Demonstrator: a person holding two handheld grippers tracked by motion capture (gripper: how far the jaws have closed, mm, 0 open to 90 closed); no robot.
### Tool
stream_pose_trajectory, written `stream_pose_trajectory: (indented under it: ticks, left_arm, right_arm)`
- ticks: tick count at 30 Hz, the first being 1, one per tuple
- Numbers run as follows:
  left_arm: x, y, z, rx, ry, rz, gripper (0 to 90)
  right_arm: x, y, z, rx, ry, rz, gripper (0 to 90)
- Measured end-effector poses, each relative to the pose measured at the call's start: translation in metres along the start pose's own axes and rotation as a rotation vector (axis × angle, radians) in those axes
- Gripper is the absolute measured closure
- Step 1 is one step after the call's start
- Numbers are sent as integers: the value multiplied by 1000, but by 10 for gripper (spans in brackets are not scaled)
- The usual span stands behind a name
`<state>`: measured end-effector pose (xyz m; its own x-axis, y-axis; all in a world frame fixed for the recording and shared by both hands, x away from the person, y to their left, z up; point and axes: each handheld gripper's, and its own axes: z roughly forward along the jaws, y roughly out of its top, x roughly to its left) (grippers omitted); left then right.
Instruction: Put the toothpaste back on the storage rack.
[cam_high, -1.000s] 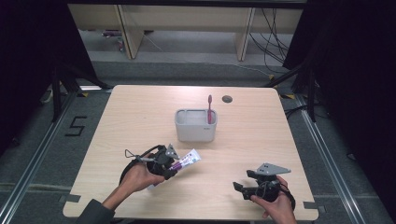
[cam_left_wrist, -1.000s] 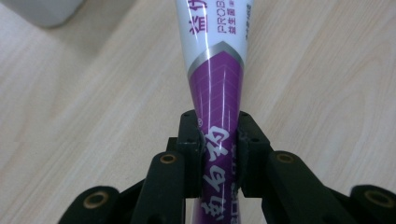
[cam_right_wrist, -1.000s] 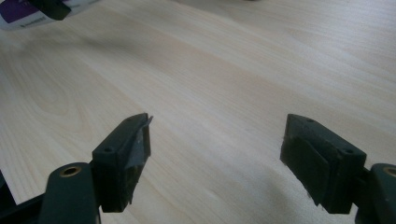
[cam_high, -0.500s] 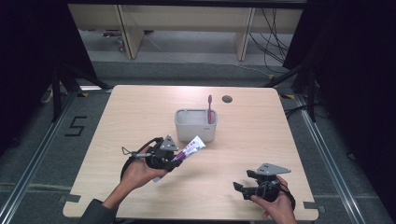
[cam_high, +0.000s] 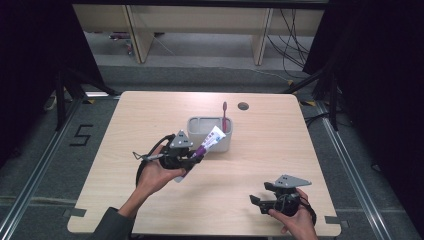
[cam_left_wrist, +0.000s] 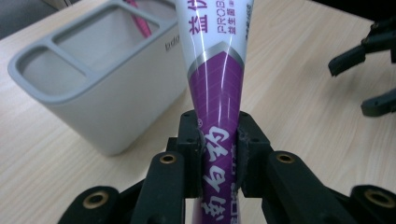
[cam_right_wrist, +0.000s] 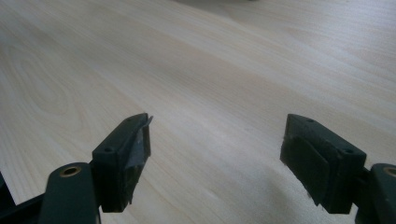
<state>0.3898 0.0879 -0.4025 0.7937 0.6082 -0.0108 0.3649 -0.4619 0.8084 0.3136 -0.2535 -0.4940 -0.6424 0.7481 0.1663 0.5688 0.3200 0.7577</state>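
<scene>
A purple and white toothpaste tube (cam_high: 211, 139) is held off the table by my left gripper (cam_high: 192, 159), which is shut on its purple lower end. The tube tilts up and right, its white end over the front of the grey holder (cam_high: 200, 124). A pink toothbrush (cam_high: 224, 114) stands in the holder's right compartment. In the left gripper view the tube (cam_left_wrist: 219, 70) rises between the jaws of my left gripper (cam_left_wrist: 218, 140), with the holder (cam_left_wrist: 93, 93) just to its left. My right gripper (cam_high: 257, 202) is open and empty near the front right; in its own view my right gripper (cam_right_wrist: 217, 149) hovers over bare wood.
The wooden table (cam_high: 280, 150) has a round cable hole (cam_high: 243, 106) behind the holder. Bare wood lies between the two grippers and along the left side. The front edge lies just under my right hand (cam_high: 295, 225). Cables and shelf legs stand beyond the far edge.
My left gripper has lifted the toothpaste tube and carried it up and right, toward the holder. The right gripper has stayed in place, open.
</scene>
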Motion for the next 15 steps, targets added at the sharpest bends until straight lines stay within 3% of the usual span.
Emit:
stream_pose_trajectory:
  ticks: [3,4,5,6,8,15]
  left_arm:
    - [2,9,2,-44,-7,-15,742]
    - [3,12,2,-53,-4,-13,742]
    - [3,15,3,-72,-1,-12,742]
    - [3,18,4,-88,18,-18,742]
    - [6,25,6,-113,26,-28,742]
    - [17,43,11,-233,74,-55,742]
  right_arm:
    - [0,0,0,-1,1,2,248]
    - [2,0,-1,10,4,33,248]
    - [-1,0,0,-2,-6,-9,248]
    - [0,0,0,2,1,16,248]
    - [-1,0,-1,-2,-9,-5,248]
    - [-1,0,-1,-7,-5,-2,248]
